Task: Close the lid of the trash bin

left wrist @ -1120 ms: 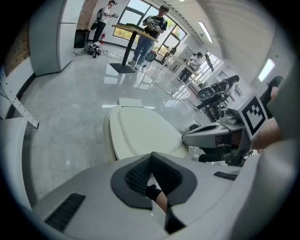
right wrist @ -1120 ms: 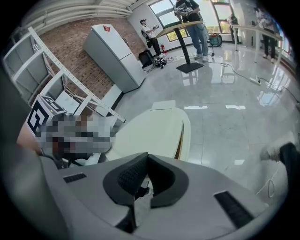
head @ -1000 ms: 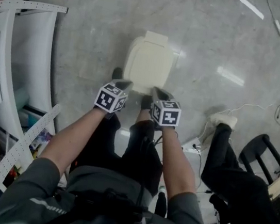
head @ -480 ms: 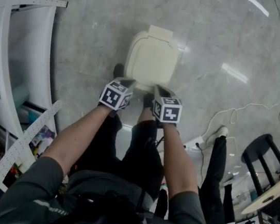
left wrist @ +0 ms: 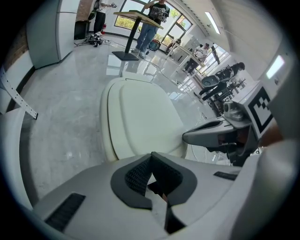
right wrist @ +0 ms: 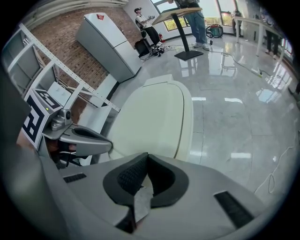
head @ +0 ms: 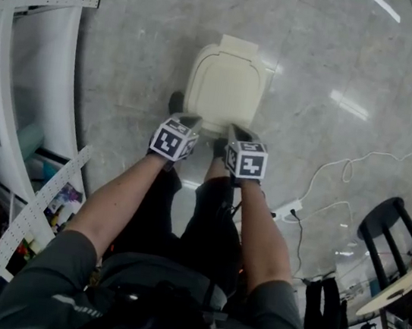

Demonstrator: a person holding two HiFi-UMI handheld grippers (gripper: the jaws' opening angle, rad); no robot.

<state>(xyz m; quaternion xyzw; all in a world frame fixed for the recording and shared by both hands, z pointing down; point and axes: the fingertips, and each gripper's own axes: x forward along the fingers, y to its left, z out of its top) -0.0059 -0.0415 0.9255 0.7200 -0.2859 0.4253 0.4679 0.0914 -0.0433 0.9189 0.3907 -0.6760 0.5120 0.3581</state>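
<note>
A cream trash bin (head: 224, 86) stands on the grey floor with its lid lying flat and shut. In the left gripper view the lid (left wrist: 140, 117) fills the middle, and the right gripper view shows the lid (right wrist: 154, 119) the same way. My left gripper (head: 187, 121) hovers at the bin's near left edge, jaws shut with nothing between them. Beside it my right gripper (head: 235, 132) is over the near right edge, also shut and empty. The jaw tips meet at the left gripper (left wrist: 151, 157) and at the right gripper (right wrist: 146, 157).
A white perforated shelf frame (head: 17, 93) curves along the left. Cables (head: 343, 173) and a power strip (head: 287, 209) lie on the floor at right, with a black chair (head: 388, 225) beyond. People stand at a desk (left wrist: 138, 16) far off.
Another person's black-trousered leg and white shoe at the right have left the view. Both grippers stay almost where they were at the bin's near edge.
</note>
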